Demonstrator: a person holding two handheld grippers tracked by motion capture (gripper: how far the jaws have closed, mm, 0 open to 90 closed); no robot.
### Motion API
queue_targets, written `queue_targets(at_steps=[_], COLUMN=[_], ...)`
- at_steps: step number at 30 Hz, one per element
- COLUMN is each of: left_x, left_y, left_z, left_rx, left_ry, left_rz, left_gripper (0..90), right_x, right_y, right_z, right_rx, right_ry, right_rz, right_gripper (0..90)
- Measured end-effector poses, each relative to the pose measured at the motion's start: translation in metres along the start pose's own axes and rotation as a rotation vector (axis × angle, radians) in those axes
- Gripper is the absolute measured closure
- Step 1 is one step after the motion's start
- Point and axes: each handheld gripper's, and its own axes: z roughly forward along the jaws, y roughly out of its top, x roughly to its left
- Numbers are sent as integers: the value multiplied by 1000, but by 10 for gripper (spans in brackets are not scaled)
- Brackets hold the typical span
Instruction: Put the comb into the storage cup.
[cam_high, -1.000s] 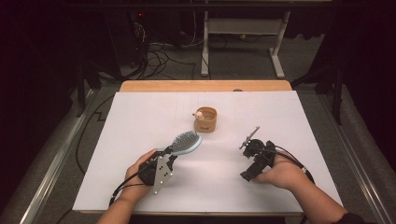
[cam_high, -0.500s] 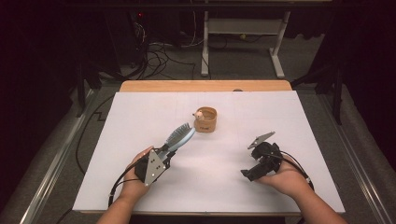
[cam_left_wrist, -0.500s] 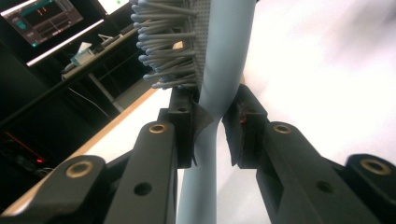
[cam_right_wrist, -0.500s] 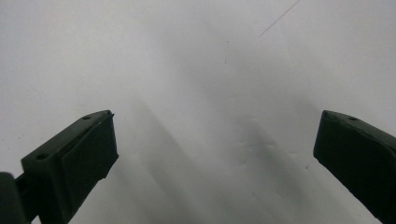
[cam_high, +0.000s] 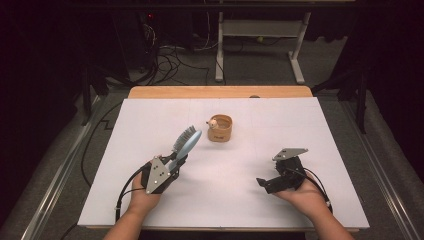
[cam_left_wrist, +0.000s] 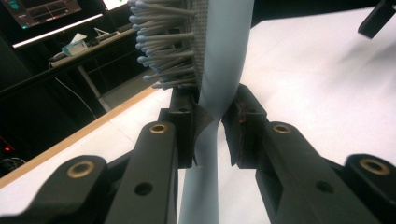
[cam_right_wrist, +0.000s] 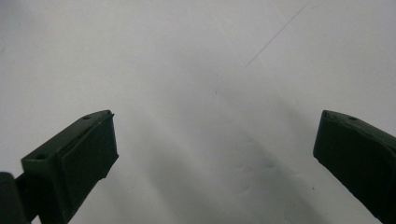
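My left gripper (cam_high: 176, 161) is shut on the handle of a pale blue hairbrush (cam_high: 186, 142), which points up and away toward the table's middle, bristles to the left. In the left gripper view the two jaws pinch the brush's neck (cam_left_wrist: 212, 126), with the bristles (cam_left_wrist: 163, 44) rising above. A small round wooden cup (cam_high: 220, 128) with a pale knob at its rim stands just beyond the brush. At the front right my right gripper (cam_high: 262, 183) is held low over the white table cover (cam_high: 310, 130), open; its jaws stand wide apart over bare white surface (cam_right_wrist: 215, 93) in the right gripper view.
The white cover lies on a wooden table whose edge (cam_high: 220, 92) shows at the back. Cables (cam_high: 165, 55) and a desk frame (cam_high: 260, 50) are on the dark floor behind. Metal rails (cam_high: 55, 175) run along both sides.
The left gripper has lifted and tilted the hairbrush upward, drawing back slightly left. The right gripper has moved back and right toward the front edge and turned to point leftward.
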Motion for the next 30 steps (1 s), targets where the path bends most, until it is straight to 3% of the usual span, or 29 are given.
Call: queue_targets(at_steps=[7, 18, 30], left_x=[6, 13, 18], left_y=[0, -2, -2], left_z=[-2, -4, -6], left_rx=[-18, -61, -110], left_ry=[-19, -89, -160], left_rz=[-62, -173, -273], left_gripper=[748, 749, 749], right_x=[1, 0, 4], right_y=[-5, -15, -22], right_z=[1, 1, -4], right_rx=[-96, -248, -337], right_ry=[4, 5, 4], right_rz=[37, 94, 95], right_gripper=[1, 3, 1])
